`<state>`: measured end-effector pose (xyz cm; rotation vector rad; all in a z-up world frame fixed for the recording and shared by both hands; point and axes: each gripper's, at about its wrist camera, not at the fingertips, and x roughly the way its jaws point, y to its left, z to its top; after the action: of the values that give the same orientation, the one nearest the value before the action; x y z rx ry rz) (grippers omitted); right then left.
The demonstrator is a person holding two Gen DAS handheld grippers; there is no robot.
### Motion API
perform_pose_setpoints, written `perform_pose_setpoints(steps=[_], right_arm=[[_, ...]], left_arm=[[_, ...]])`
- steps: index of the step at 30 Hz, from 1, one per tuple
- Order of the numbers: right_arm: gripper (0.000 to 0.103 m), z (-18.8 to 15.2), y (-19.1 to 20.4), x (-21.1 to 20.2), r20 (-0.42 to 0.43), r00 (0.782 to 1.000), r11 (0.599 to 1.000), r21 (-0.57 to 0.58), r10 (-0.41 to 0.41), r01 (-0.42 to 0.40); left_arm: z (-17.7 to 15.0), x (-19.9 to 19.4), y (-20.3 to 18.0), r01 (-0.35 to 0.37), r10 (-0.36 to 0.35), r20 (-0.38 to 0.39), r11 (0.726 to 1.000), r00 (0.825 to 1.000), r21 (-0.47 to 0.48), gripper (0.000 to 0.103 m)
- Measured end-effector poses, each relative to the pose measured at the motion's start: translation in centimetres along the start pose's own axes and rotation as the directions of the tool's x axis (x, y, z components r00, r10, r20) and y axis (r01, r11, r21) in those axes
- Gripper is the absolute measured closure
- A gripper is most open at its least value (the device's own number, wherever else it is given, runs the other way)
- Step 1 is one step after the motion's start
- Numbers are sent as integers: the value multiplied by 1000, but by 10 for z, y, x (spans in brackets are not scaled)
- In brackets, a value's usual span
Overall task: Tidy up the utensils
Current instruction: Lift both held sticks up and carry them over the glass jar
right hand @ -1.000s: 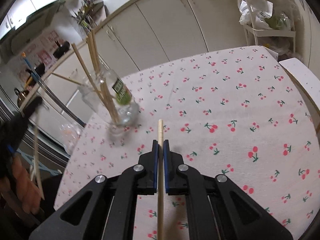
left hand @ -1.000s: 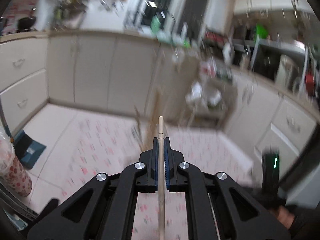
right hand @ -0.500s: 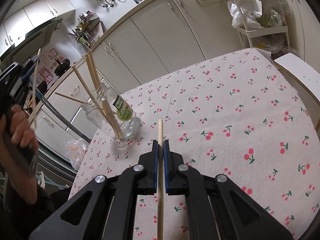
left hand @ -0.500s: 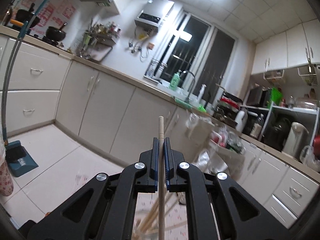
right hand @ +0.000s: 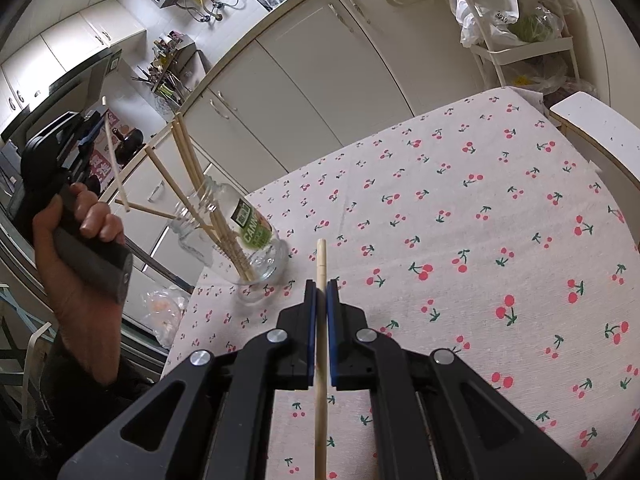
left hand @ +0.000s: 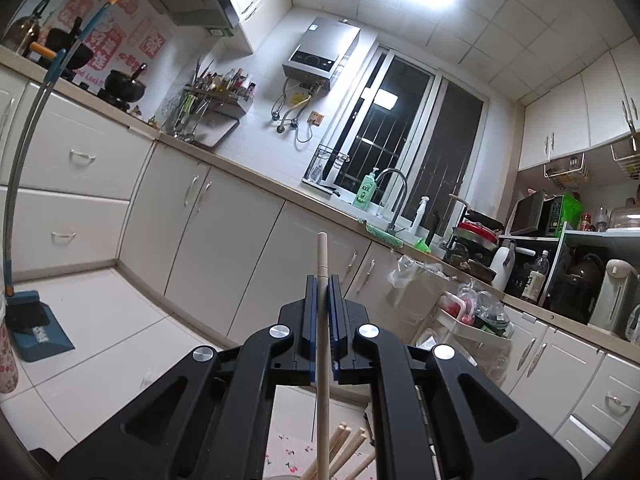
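The left gripper (left hand: 322,280) is clamping a chopstick (left hand: 322,320) between its blue pads, with the stick's tip poking out just past the fingertips at the middle of the left wrist frame. It is pointing across the kitchen at cream cabinets (left hand: 224,248) and a dark window (left hand: 404,152), with a sink tap (left hand: 394,196) to the right of centre. At the bottom edge of that frame, between the gripper's arms, the tops of several more sticks (left hand: 344,444) are showing above a strip of cherry-print cloth (left hand: 288,452).

The right gripper (right hand: 321,284) is likewise pinching a second chopstick (right hand: 320,344), which is running straight up the lower middle of the right wrist frame and ending a little beyond the fingertips. It is hanging over a table covered by the cherry cloth (right hand: 460,220).

A glass jar (right hand: 240,240) with a green label is standing on the cloth at centre left of this frame, near the table's edge and just left of the right gripper's stick tip. A bundle of chopsticks (right hand: 192,176) is leaning out of its mouth toward the upper left, and one is lying nearly level across the rim.

At the left edge of the right wrist frame, a hand (right hand: 80,248) is gripping the black handle of the left gripper, whose thin stick is slanting down toward the jar's mouth, its lower tip hanging apart from the jar, to the upper left of it. A white chair back (right hand: 592,128) is sitting at the right edge beside the table.
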<state>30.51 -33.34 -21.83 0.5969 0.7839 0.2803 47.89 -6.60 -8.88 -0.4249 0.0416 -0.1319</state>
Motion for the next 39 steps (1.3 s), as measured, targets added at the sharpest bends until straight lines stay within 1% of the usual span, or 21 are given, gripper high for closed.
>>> perform_pose_setpoints(steps=[5,22,28,39], right_arm=[[97,1,-2,-1,3,1000,1000,11,9,-9],[97,0,-1,1,-17,1000,1000,18,25,-25],[97,0,-1,2,-21,999,999,26,31,-31],[97,0,-1,0,-25,999,998,34,45,-44]], left_arm=[[-7,3,-4,-5,5,17,1000,1000,22,98],[-23,9,-1,-34,32,31,998,999,61,98],[-30,7,-5,-44,40,46,995,998,92,98],[-43,9,-11,-70,64,48,989,997,132,98]])
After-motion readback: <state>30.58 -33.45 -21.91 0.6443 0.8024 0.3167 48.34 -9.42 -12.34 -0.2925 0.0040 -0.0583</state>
